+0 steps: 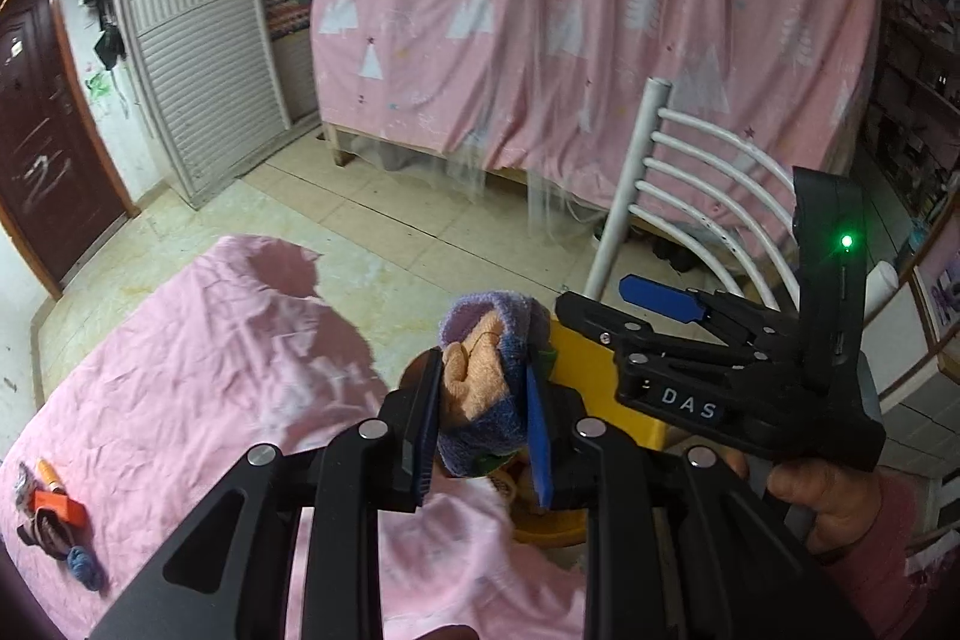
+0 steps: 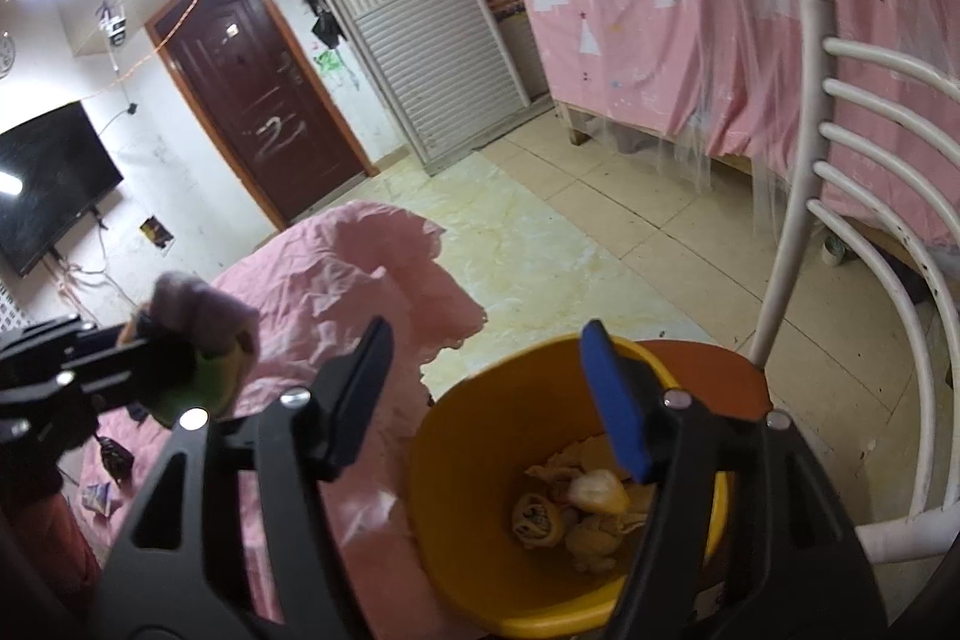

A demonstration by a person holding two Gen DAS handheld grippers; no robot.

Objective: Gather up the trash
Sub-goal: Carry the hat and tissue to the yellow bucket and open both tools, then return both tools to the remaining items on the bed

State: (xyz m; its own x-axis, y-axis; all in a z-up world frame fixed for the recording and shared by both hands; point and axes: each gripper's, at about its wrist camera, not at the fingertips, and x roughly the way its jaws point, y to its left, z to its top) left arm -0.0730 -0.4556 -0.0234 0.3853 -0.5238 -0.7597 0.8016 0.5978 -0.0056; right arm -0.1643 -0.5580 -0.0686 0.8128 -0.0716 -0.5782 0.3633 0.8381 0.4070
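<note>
My left gripper (image 1: 480,400) is shut on a rolled purple-and-orange sock (image 1: 486,370) and holds it above the near rim of the yellow bin (image 1: 591,376). The sock also shows in the right wrist view (image 2: 198,322), held at the left. My right gripper (image 2: 489,388) is open and empty, over the yellow bin (image 2: 474,460), which holds crumpled wrappers and paper (image 2: 576,514). The right gripper also shows in the left wrist view (image 1: 654,304), over the bin's far side.
A pink sheet (image 1: 210,370) covers the table at the left. Several small trash items (image 1: 54,514) lie at its left edge. The bin stands on an orange chair seat (image 2: 720,370) with a white barred back (image 2: 870,220). A pink curtain (image 1: 570,10) hangs behind.
</note>
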